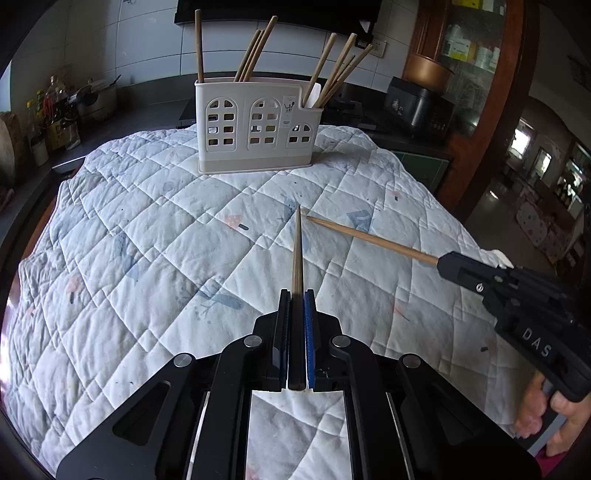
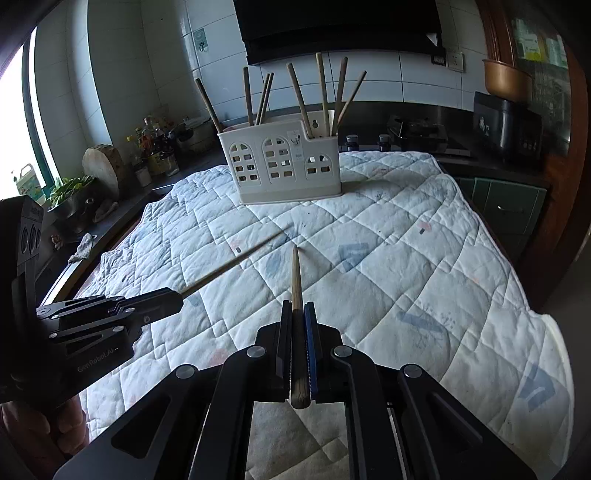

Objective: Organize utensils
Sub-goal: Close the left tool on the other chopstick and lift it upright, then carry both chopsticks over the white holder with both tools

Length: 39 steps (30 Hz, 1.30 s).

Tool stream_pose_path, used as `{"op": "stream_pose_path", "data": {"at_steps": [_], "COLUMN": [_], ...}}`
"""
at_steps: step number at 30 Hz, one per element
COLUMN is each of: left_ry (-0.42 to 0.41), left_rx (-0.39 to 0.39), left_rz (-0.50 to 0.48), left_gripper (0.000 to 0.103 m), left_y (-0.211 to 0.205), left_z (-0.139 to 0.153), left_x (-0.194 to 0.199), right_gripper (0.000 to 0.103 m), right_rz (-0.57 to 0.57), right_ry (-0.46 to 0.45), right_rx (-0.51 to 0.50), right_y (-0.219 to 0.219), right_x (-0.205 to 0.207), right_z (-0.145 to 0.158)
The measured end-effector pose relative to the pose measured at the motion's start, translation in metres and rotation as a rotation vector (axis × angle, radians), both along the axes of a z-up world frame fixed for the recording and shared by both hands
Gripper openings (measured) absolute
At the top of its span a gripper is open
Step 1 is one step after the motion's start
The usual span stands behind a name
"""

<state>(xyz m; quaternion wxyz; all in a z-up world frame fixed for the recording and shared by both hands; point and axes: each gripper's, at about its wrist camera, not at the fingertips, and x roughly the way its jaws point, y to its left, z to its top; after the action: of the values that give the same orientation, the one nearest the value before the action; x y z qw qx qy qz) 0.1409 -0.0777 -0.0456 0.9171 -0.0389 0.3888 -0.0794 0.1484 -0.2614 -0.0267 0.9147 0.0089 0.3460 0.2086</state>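
Chopsticks: left gripper fingers pinch one, right gripper fingers pinch another; holder stands beyond on quilt.

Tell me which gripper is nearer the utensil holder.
Neither clearly. The left gripper and right gripper each hold a chopstick well short of the utensil holder, tips nearly meeting.

Walls: white tiles; socket on the right.
Hood: black range hood hangs high on the back wall.
Counter: dark worktop runs along the wall, with stove knobs.
Window: bright window on the left lights the room.
Left counter: bottles, wood block, greens.
Right: black cooker, copper pot, wooden cabinet.
Table cover: pale quilt.
Doorway: bright room beyond, far right.
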Motion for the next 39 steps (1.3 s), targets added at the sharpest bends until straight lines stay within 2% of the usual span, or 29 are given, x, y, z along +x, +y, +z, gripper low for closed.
{"op": "stream_pose_path", "data": {"at_steps": [6,14,20,26,32,36,39], "left_ry": [0.0,-0.097,-0.122,-0.13,-0.158,-0.215,-0.255], "left_rx": [0.022,-0.009,-0.002,0.003,0.022,0.054,0.05], "left_rz": [-0.025,-0.024,-0.028,-0.039,-0.042,-0.03,-0.022], "left_gripper": [0.006,0.006,0.006,0.006,0.006,0.006,0.006], "left_y": [0.016,0.035,0.044,0.052,0.062,0.067,0.072], "left_z": [0.006,0.033,0.054,0.078,0.113,0.148,0.176], "left_x": [-0.003,-0.001,0.02,0.047,0.078,0.098,0.113], "right_gripper": [0.007,0.007,0.007,0.007,0.007,0.007,0.007], "right_rz": [0.002,0.022,0.056,0.082,0.083,0.082,0.08], "right_ry": [-0.033,-0.064,-0.073,-0.107,-0.142,-0.162,-0.179], "right_rx": [-0.007,-0.005,-0.012,-0.05,-0.084,-0.104,-0.12], "right_y": [0.003,0.006,0.01,0.017,0.026,0.035,0.044], "right_x": [0.005,0.022,0.056,0.093,0.132,0.155,0.171], "right_z": [0.012,0.038,0.07,0.119,0.169,0.188,0.197]}}
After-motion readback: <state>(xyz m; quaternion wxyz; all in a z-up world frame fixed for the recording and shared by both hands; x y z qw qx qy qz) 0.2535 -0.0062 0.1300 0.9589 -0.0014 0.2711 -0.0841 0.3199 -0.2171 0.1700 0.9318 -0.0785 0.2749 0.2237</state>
